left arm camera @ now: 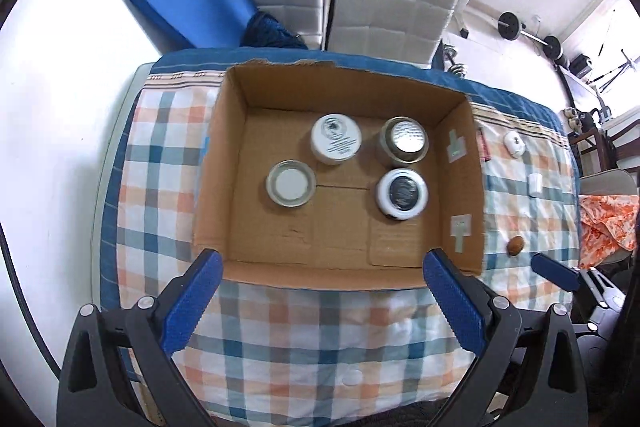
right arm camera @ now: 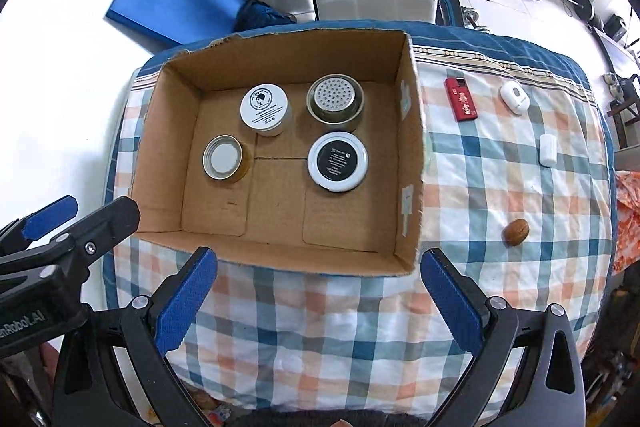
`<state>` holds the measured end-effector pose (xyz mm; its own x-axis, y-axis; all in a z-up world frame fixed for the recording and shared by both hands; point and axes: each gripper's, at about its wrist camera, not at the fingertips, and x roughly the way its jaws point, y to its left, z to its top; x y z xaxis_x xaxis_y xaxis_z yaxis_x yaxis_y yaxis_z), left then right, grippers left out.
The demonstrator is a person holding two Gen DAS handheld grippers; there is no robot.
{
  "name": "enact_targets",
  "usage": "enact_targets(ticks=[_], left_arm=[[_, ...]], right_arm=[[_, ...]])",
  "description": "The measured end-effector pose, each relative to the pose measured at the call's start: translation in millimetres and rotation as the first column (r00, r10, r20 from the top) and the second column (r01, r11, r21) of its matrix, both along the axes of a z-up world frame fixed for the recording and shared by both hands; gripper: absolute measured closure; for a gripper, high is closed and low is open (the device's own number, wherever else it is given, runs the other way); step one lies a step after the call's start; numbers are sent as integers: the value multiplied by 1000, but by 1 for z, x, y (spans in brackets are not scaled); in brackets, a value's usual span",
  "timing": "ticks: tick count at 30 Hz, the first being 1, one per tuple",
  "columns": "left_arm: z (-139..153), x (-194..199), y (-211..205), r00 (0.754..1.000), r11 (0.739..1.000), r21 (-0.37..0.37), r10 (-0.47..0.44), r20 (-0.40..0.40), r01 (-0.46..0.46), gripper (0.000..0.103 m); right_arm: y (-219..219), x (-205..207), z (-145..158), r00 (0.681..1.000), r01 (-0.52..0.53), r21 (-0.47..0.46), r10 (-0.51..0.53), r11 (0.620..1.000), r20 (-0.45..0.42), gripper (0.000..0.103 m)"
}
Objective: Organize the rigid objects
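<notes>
A cardboard box sits open on a tabletop covered by a checked cloth. Four round containers stand upright on the box floor, apart from one another: a white-lidded jar at the far left, a metal-topped jar with a perforated lid at the far right, a small tin with a pale lid at the near left, and a white jar with a black top at the near right.

Outside the box, on the cloth to its right, lie a red lighter, a white oval gadget, a small white block and a brown nut, all well apart.

The left tongs are spread wide over the near box wall, holding nothing. The right tongs are likewise spread wide and empty, above the near right corner of the box.
</notes>
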<state>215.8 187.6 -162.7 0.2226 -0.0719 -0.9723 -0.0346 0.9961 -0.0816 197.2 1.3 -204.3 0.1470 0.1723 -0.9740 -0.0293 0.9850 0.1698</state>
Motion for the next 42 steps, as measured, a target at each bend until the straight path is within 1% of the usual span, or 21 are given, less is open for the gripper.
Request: enact_targets(ticks=[3, 5, 9, 12, 17, 22, 28, 32, 37, 42], left_arm=[[6, -1, -26, 1000, 1000, -13, -23, 13, 23, 0], [7, 1, -52, 998, 998, -29, -53, 18, 54, 0], [8, 11, -110, 993, 991, -70, -118, 15, 118, 0], [5, 24, -154, 987, 984, -81, -161, 17, 161, 0], [-13, 54, -221, 980, 976, -95, -199, -15, 197, 0], [-44, 87, -267, 974, 974, -85, -216, -68, 210, 0], [-82, 123, -291, 971, 978, -45, -208, -120, 204, 0], [-113, 150, -295, 967, 982, -43, -188, -170, 184, 0], [-152, 179, -299, 958, 987, -45, -159, -237, 152, 0], [-185, 199, -306, 945, 986, -16, -165, -283, 168, 0]], right_arm=[[-26, -4, 4, 1000, 27, 7, -27, 1000, 2, 0], [-51, -5, 5, 998, 58, 10, -58, 998, 1, 0], [-112, -6, 10, 991, 136, -3, -136, 991, 6, 0], [-161, -6, 11, 979, 202, -21, -202, 979, 11, 0], [-235, 5, -1, 956, 293, -46, -294, 955, 0, 0], [-285, 26, -23, 939, 342, -76, -344, 937, -15, 0], [-322, 52, -57, 921, 382, -77, -386, 921, -52, 0], [-335, 72, -85, 905, 412, -76, -417, 908, -85, 0], [-343, 98, -123, 893, 425, -74, -431, 902, -132, 0], [-346, 119, -161, 879, 433, -73, -439, 898, -186, 0]])
